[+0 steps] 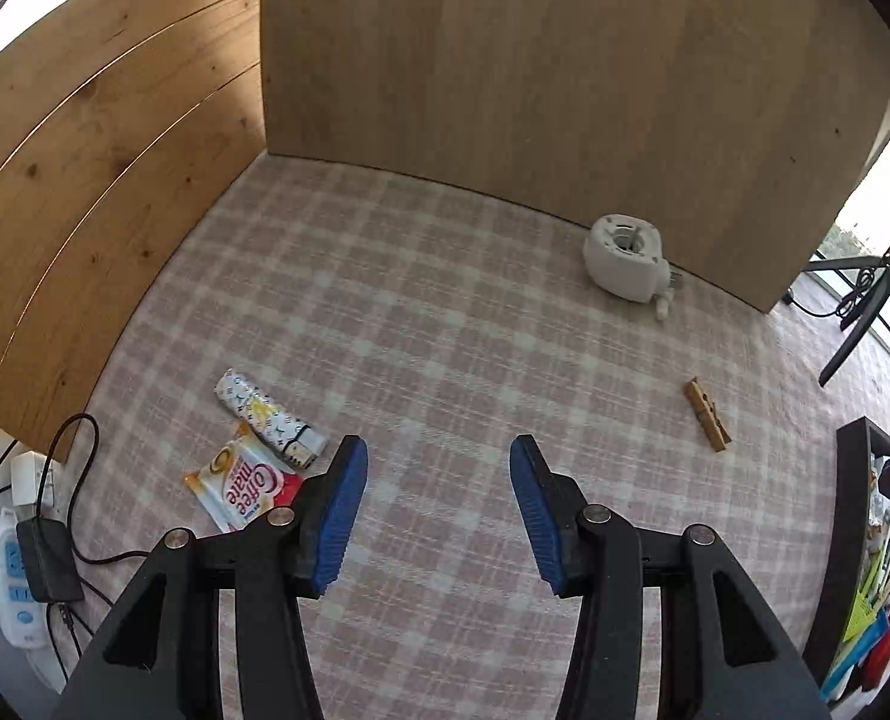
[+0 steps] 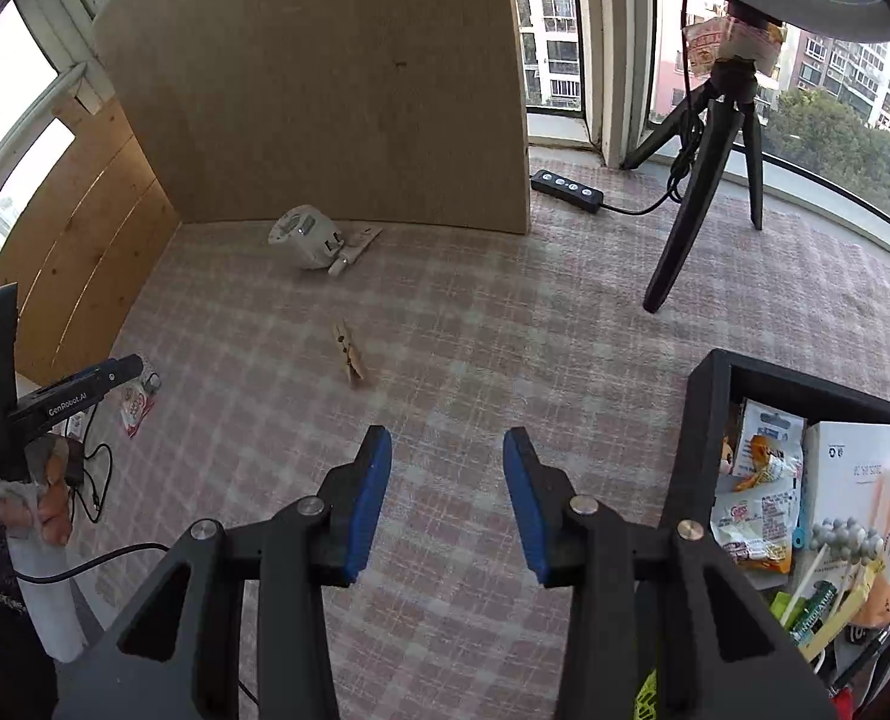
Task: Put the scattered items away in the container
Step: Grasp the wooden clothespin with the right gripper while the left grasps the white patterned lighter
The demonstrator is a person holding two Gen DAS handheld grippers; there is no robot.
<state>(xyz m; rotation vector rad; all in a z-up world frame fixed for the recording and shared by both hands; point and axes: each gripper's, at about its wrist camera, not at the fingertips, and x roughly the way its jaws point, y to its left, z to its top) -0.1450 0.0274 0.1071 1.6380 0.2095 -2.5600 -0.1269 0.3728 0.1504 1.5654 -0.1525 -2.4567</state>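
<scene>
**Both grippers empty over the cloth, four items left to collect**

While the box (image 2: 700,420) at the right edge of the table already holds a heap of packets, cards and small tools, four things lie loose on the checked cloth (image 1: 445,312). They are counted as one lighter (image 1: 268,417), one sachet (image 1: 238,489), one peg (image 1: 707,414) and one white reel (image 1: 625,264).

The lighter and sachet lie touching, the lighter's end over the sachet's corner, near the cloth's left edge. That is probably why the left gripper (image 1: 439,507) hangs just beside them, angled down at the cloth: they look like its nearest pick. Its jaws stand partly open with nothing between the pads.

The right gripper (image 2: 448,501) likewise stands partly open and empty, pointed down at bare cloth between the peg and the box. The peg lies ahead of it in mid-cloth, so I judge that the peg falls to this hand, with the box close by on its right for the drop.

The reel rests against the foot of the upright board (image 1: 565,60), farthest from both grippers, and probably comes last.

Other things stay where they are: one tripod (image 2: 709,180) and one black power strip (image 2: 568,189) by the window.
</scene>
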